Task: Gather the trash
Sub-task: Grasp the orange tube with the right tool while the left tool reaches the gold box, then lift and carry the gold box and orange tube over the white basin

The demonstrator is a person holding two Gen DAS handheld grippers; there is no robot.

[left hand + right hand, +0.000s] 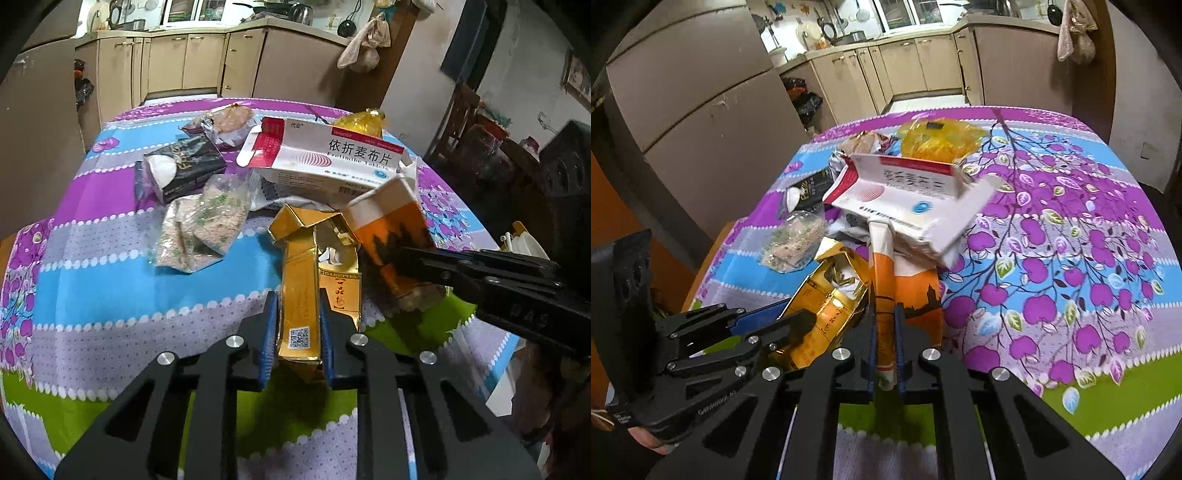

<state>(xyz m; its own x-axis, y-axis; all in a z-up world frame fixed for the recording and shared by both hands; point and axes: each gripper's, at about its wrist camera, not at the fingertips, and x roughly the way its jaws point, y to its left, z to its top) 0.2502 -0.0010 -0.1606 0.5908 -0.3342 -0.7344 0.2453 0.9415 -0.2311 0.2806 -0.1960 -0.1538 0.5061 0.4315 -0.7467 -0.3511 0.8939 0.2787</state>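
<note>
We judged this to be the pick-up step, with both grasps made and nothing yet carried off. The tabletop (92,266) lay under a soft, creased cloth in bands of purple, blue, grey and green, printed with blossoms, and the trash sat heaped toward its near middle.

Largest in the heap was a white and red medicine carton (325,158), stiff card with its flaps sprung open, resting on the other litter. Beside it were a crinkled clear plastic bag (199,229), a black packet (184,166) and a yellow plastic wrapper (360,123) at the far side.

Our right gripper (885,350) had its jaws clenched on the flattened orange carton (882,295), thin card whose upper end reached under the medicine carton. Our left gripper (297,332) had its jaws clenched on the gold cigarette pack (299,295), glossy foil-faced card, torn open and crumpled at the top.

We reckoned the next move called for lifting both pieces together, the orange one drawn out gently so the medicine carton would not slide off the heap; no bin showed in either view.
</note>
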